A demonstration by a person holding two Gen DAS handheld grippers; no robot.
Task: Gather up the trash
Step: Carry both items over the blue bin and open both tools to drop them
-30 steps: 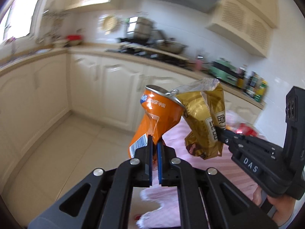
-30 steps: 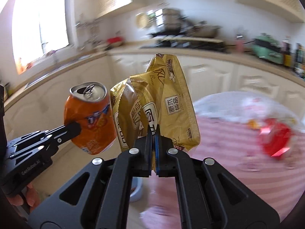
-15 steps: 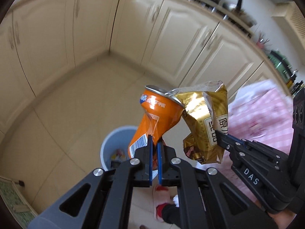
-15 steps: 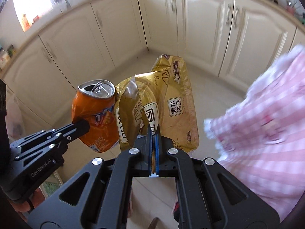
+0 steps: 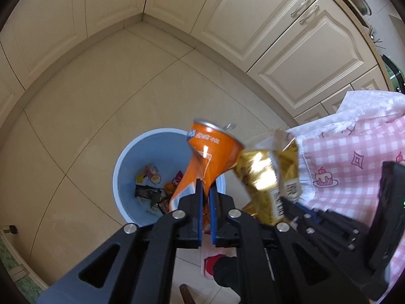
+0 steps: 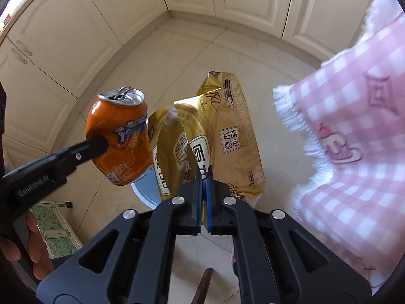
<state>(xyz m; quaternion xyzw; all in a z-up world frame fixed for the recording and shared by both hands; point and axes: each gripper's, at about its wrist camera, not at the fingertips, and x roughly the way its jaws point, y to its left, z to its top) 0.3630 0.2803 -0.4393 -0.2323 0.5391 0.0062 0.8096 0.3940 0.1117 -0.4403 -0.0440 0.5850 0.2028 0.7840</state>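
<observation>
My left gripper (image 5: 206, 190) is shut on a crushed orange soda can (image 5: 210, 154), held over the right rim of a light blue trash bin (image 5: 134, 159) on the floor. The bin holds several wrappers. My right gripper (image 6: 203, 177) is shut on a torn gold snack bag (image 6: 217, 136), held just right of the can. The can also shows in the right wrist view (image 6: 121, 136), with the left gripper's finger across it. The bag shows in the left wrist view (image 5: 268, 174). Only a sliver of the bin (image 6: 144, 190) shows under the bag.
A pink checked tablecloth (image 5: 354, 157) hangs at the right, close to the bag. It also shows in the right wrist view (image 6: 354, 131). Cream cabinets (image 5: 253, 25) line the far side and the left. Beige tiled floor (image 5: 88, 101) surrounds the bin.
Both grippers have tilted down from the kitchen counters toward the floor, still holding the can and the bag. The bin has come into view below and grown larger.
</observation>
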